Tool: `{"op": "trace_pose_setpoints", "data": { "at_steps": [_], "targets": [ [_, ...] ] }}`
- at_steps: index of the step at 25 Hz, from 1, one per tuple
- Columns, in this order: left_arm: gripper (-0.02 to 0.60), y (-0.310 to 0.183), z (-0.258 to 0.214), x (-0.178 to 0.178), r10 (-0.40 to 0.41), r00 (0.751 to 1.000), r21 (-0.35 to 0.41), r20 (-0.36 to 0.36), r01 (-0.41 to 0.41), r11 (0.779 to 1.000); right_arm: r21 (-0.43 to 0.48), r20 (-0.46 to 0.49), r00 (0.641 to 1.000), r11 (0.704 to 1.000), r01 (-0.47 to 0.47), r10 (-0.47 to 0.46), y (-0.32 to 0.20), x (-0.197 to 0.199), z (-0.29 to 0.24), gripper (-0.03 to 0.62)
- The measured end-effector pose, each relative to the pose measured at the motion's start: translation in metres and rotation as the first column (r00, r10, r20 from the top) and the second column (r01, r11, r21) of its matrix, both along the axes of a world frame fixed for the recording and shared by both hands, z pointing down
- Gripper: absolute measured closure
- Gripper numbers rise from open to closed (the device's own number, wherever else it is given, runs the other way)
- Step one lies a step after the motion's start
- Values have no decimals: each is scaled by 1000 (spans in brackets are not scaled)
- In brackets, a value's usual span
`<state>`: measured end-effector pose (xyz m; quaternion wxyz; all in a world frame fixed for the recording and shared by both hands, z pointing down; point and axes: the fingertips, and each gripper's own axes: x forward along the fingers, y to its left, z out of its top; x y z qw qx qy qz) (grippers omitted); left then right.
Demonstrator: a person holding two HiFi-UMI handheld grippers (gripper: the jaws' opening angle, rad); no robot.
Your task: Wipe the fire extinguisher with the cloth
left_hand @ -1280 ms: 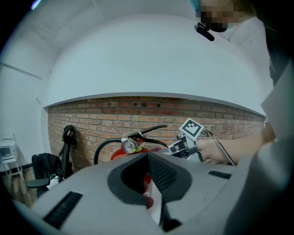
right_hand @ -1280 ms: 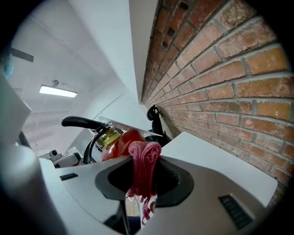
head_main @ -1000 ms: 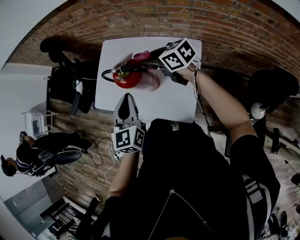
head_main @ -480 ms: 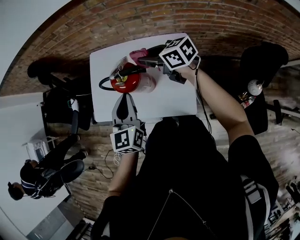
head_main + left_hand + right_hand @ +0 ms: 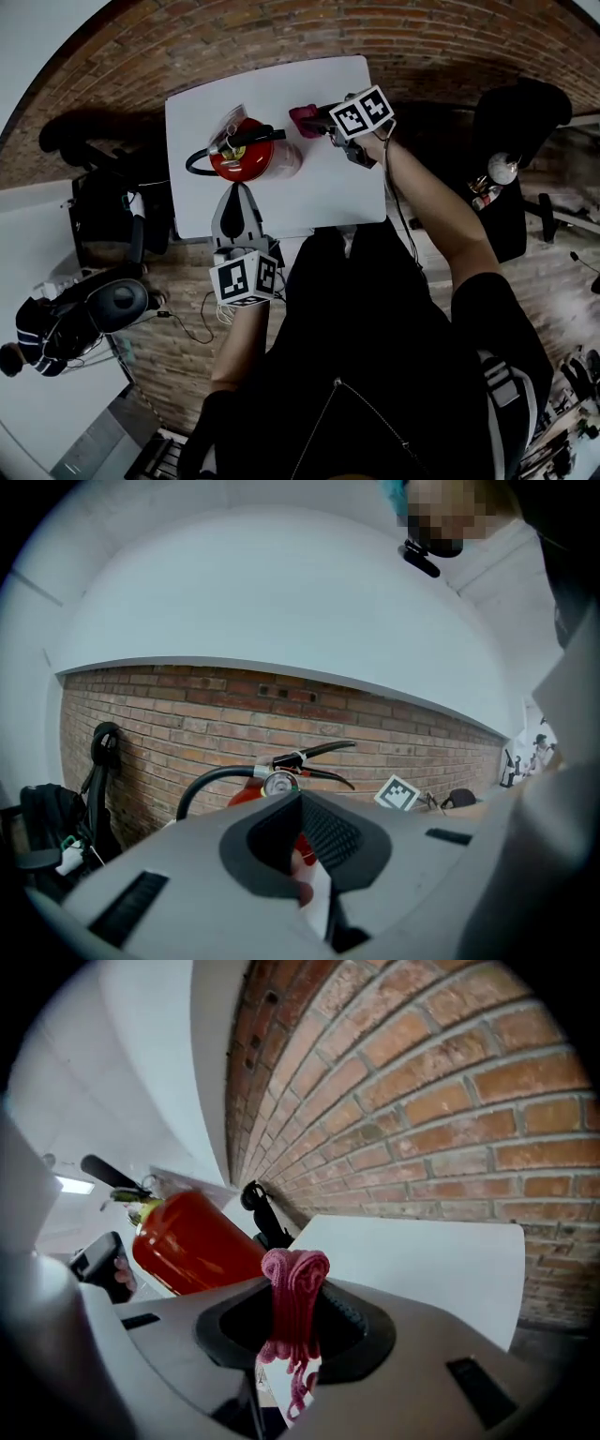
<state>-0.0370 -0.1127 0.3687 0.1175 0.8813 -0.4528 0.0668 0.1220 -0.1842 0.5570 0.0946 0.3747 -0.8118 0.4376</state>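
A red fire extinguisher [image 5: 242, 159] with black handle and hose stands on the white table [image 5: 328, 197]. It also shows in the left gripper view [image 5: 274, 782] and in the right gripper view [image 5: 192, 1241]. My right gripper [image 5: 319, 120] is shut on a bunched pink cloth [image 5: 305, 120], held just right of the extinguisher's top and apart from it. The cloth [image 5: 293, 1297] sticks out between the jaws of the right gripper [image 5: 293, 1288]. My left gripper [image 5: 241, 195] is at the table's near edge, pointing at the extinguisher, jaws shut with nothing in them [image 5: 298, 803].
The floor all round the table is brick. Black chairs [image 5: 103, 206] stand left of the table and another dark chair [image 5: 520, 112] to the right. A person [image 5: 37, 333] sits at the lower left. A brick wall [image 5: 187, 714] rises behind the extinguisher.
My right gripper has carried the pink cloth rightward, away from the extinguisher's top. The left gripper has stayed at the near edge. The head camera has shifted.
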Motion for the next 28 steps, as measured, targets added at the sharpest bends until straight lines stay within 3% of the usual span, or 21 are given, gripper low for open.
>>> {"op": "trace_pose_setpoints", "data": {
  "at_steps": [4, 13, 28],
  "targets": [
    [574, 3, 4, -4, -85, 996, 3, 7, 85, 996, -91, -5, 998, 994, 55, -56, 4, -5, 59, 476],
    [574, 0, 9, -15, -289, 957, 18, 28, 289, 957, -214, -12, 989, 967, 140, -146, -9, -26, 154, 476],
    [574, 14, 23, -5, -403, 913, 14, 57, 403, 915, -315, -10, 985, 935, 160, -172, -15, -44, 229, 476]
  ]
}}
